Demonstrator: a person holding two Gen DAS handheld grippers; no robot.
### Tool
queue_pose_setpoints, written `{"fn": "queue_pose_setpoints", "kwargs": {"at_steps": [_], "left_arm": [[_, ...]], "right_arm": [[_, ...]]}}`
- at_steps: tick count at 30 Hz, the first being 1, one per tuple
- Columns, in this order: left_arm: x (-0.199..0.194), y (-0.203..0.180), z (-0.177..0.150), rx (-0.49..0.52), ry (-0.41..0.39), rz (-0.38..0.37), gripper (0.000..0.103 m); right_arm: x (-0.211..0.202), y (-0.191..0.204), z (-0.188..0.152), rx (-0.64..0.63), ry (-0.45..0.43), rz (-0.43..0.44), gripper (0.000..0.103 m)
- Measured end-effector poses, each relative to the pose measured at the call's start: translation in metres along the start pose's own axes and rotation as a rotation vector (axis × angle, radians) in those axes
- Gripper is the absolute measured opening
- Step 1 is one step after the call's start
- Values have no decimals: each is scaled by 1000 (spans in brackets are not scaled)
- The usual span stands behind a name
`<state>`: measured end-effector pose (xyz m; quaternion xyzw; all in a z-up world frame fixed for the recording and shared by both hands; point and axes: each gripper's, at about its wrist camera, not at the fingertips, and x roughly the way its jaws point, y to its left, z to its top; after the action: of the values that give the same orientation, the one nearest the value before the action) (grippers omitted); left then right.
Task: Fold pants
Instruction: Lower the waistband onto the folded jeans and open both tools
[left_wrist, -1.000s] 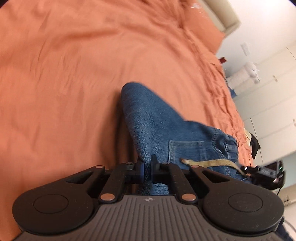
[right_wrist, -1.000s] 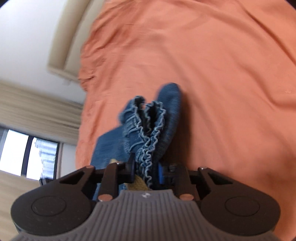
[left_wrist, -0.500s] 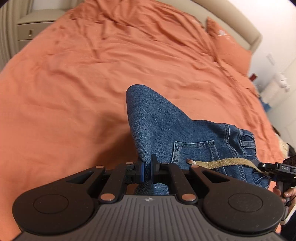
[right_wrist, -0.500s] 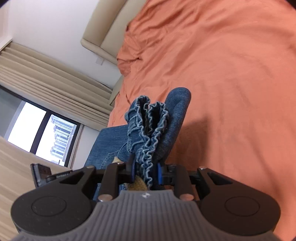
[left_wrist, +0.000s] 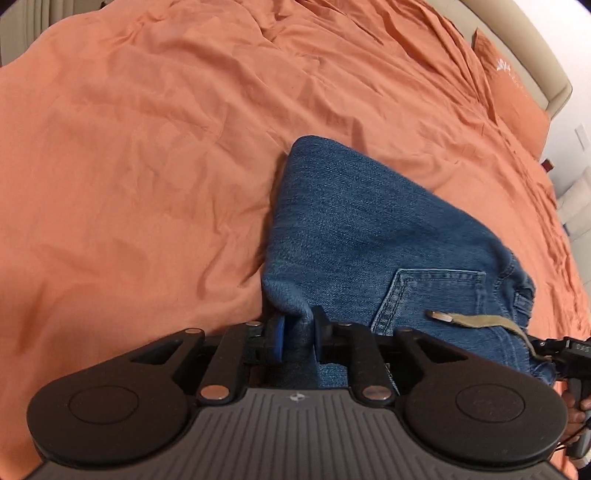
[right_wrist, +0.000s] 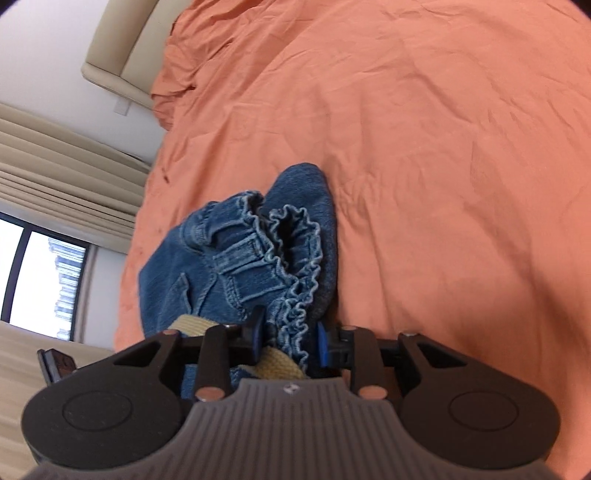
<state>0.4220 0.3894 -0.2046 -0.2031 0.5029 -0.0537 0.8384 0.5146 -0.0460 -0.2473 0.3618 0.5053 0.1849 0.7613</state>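
Note:
Blue denim pants lie folded on an orange bed sheet, back pocket up, with a tan drawstring across them. My left gripper has its jaws a little apart around a fold of the pants' edge, which still sits between the pads. In the right wrist view the ruffled elastic waistband of the pants bunches up, and my right gripper stands with its jaws parted around the waistband and the tan drawstring.
The orange sheet covers the bed all around the pants. An orange pillow and a beige headboard are at the far right. Curtains and a window stand left of the bed.
Both grippers have lowered the pants onto the sheet. The jaws of both have widened from a tight pinch to a looser hold. The waistband has spread out.

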Motion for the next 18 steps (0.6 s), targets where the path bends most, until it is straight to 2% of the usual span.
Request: {"fn": "queue_pose_setpoints", "kwargs": {"at_steps": [3,5,7,11,15,18], "left_arm": [[-14,10,-7,-14,40,-27,31],[-23,14,-17,-5,66,-20,32],[-31,15,-28,9,95,6,32],[-49,5,-38,26,94,74,36],[-82,-24,-29,157,73,201,33],[-128,-44,-17,249,1,250,34]], "right_arm": [[2,5,4,-10,4,-25,29],[1,7,1,-38,-7,-45,32],[-1,7,-4,-49,-22,-65,37],[-13,17,-10,-90,-45,-133,45],[-38,52,-12,-254,-80,-258,53],[-69,86,-17,-386,-130,-294,57]]}}
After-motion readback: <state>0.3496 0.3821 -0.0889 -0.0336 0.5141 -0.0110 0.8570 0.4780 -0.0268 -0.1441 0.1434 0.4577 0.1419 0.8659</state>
